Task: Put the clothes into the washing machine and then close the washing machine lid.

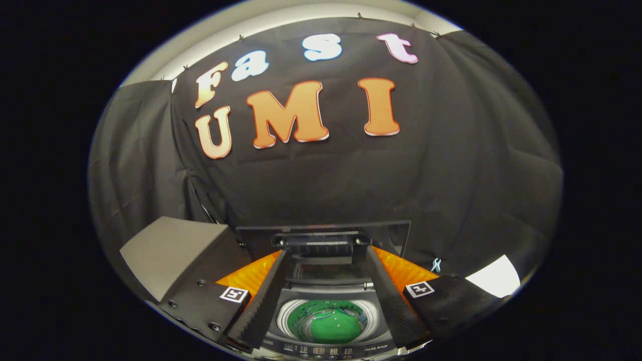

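Green clothes (pixel 335 327) sit in the washing machine (pixel 326 321) drum — gripper (pixel 323 250) fingers spread, empty, flanking the raised lid (pixel 323 240). Next, I'd say: swing that lid down.

Single fisheye view, carried on the tongs (pixel 326 260) and looking forward along the two fingers (pixel 261 306), which rise from the lower part of the view and stand spread apart. The camera sits close above the washing machine (pixel 326 346), tilted down into its open drum (pixel 328 321) between the fingers. Beyond, it faces the raised lid (pixel 323 233) and the booth's black cloth wall (pixel 451 165).
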The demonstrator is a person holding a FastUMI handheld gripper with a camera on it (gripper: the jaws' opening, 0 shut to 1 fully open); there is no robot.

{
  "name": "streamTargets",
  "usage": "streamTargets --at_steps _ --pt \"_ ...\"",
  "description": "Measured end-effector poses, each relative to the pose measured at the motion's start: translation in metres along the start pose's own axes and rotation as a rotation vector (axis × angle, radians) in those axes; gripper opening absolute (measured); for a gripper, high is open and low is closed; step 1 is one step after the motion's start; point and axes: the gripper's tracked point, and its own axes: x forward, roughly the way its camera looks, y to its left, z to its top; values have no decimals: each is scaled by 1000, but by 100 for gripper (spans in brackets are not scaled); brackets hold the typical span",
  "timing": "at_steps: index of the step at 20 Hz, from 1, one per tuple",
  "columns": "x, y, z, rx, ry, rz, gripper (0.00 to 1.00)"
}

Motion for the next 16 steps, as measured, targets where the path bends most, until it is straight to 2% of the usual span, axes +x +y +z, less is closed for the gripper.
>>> streamTargets --at_steps 6,16 --pt "3 20 40 6 -73 39 98" --pt "114 31 48 30 18 31 98"
